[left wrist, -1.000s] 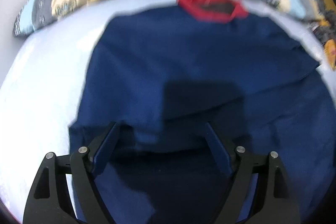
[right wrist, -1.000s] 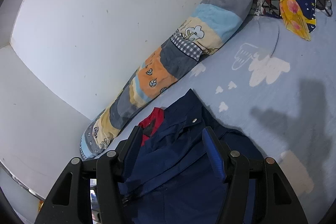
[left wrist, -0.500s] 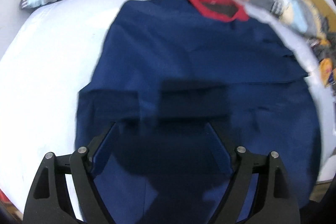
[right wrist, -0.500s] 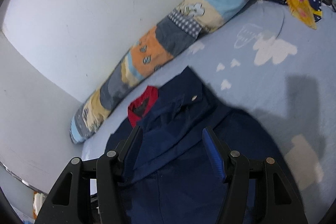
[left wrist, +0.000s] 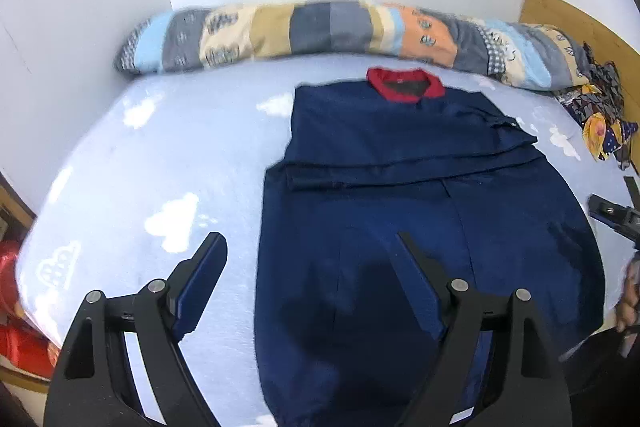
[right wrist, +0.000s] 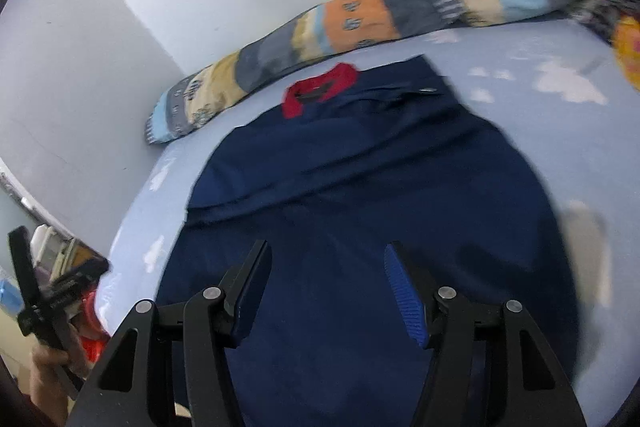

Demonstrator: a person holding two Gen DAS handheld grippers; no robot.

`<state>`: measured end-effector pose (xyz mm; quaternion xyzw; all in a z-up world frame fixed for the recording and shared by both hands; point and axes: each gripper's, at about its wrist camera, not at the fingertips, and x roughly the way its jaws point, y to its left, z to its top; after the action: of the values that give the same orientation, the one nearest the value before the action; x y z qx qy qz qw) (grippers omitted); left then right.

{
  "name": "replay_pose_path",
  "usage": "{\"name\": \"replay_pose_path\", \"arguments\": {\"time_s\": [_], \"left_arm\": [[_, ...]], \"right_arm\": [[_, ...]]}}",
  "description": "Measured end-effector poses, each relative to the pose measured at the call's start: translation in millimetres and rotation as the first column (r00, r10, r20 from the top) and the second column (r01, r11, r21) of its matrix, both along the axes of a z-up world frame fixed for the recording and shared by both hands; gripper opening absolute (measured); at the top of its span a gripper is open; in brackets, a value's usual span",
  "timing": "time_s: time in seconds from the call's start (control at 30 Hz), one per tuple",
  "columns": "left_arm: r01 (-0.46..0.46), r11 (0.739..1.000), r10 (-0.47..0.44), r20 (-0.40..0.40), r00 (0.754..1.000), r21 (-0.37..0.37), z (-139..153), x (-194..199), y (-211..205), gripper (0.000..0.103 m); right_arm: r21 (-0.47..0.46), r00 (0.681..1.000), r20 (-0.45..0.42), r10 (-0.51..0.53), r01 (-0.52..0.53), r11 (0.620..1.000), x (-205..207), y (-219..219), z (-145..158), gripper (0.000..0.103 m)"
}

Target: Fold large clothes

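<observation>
A large navy garment (left wrist: 404, 211) with a red collar (left wrist: 404, 83) lies flat on the light blue bed, collar toward the wall, its sides folded in. It also shows in the right wrist view (right wrist: 360, 203), with the red collar (right wrist: 320, 91) at the far end. My left gripper (left wrist: 308, 259) is open and empty, held above the garment's near left edge. My right gripper (right wrist: 326, 267) is open and empty, held above the garment's near part. The right gripper's tip (left wrist: 616, 215) shows at the left view's right edge.
A long patchwork bolster (left wrist: 320, 31) lies along the white wall behind the garment. A pile of patterned clothes (left wrist: 600, 123) sits at the far right by a wooden headboard (left wrist: 572, 19). The bed sheet (left wrist: 160, 167) has cloud prints. Red items (left wrist: 12, 327) sit beyond the bed's left edge.
Both grippers have pulled back toward the near edge of the bed and away from the garment. The whole garment lies flat in view now, and both grippers stayed open.
</observation>
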<state>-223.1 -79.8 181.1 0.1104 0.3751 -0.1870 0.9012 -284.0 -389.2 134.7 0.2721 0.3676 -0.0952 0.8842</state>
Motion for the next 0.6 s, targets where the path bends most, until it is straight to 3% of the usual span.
{"name": "replay_pose_path", "arguments": {"time_s": [0.1, 0.27, 0.47, 0.53, 0.6], "left_arm": [[0.027, 1.000, -0.027, 0.034, 0.999, 0.010, -4.8, -4.8, -5.3, 0.084], [0.040, 0.997, -0.038, -0.027, 0.999, 0.073, -43.2, 7.7, -22.1, 0.084], [0.004, 0.994, 0.021, -0.231, 0.973, 0.106, -122.6, 19.3, -17.2, 0.084], [-0.021, 0.992, 0.057, -0.291, 0.955, 0.124, -133.5, 21.0, -19.3, 0.084], [-0.002, 0.993, 0.037, -0.294, 0.955, 0.118, -130.5, 19.3, -27.4, 0.084]], "right_arm": [[0.006, 0.999, 0.025, -0.038, 0.038, 0.999, -34.8, -7.3, 14.7, 0.062], [-0.073, 0.999, 0.025, -0.044, 0.046, 0.996, -42.1, -8.8, 22.1, 0.062], [-0.116, 0.987, -0.163, -0.010, -0.009, 0.993, -37.4, -5.4, -26.8, 0.062], [-0.130, 0.978, -0.209, 0.005, -0.033, 0.991, -35.4, -0.1, -35.3, 0.062], [-0.092, 0.969, -0.248, 0.021, -0.045, 0.995, -29.9, 3.1, -48.2, 0.062]]}}
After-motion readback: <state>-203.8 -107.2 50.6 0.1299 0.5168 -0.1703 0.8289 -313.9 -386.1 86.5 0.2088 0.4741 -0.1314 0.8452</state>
